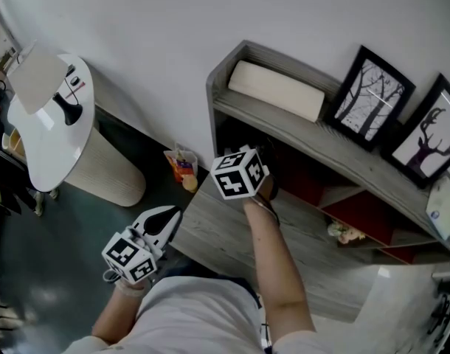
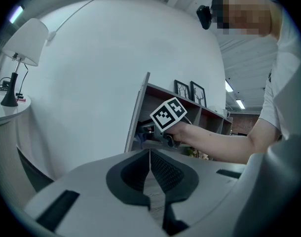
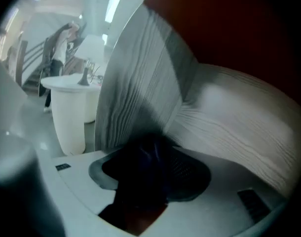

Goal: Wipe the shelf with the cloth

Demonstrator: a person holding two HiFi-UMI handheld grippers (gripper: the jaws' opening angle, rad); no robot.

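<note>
The grey wooden shelf [image 1: 232, 231] stands against the white wall. My right gripper [image 1: 263, 169] reaches into its dark lower left compartment, and its marker cube [image 1: 240, 172] shows just outside. In the right gripper view a dark cloth [image 3: 140, 169] lies bunched between the jaws of the right gripper [image 3: 151, 163], which stand wide, in the corner where the side wall [image 3: 135, 83] meets the shelf floor [image 3: 229, 112]. My left gripper [image 1: 164, 221] hangs low near my body, left of the shelf, shut and empty [image 2: 149, 174].
On the top board lie a cream roll [image 1: 277, 89] and two framed pictures [image 1: 370, 98] [image 1: 423, 131]. A small figure [image 1: 343, 232] sits in a red-backed compartment. A white round table [image 1: 52, 131] with a lamp stands to the left, and a snack packet [image 1: 181, 167] lies on the floor.
</note>
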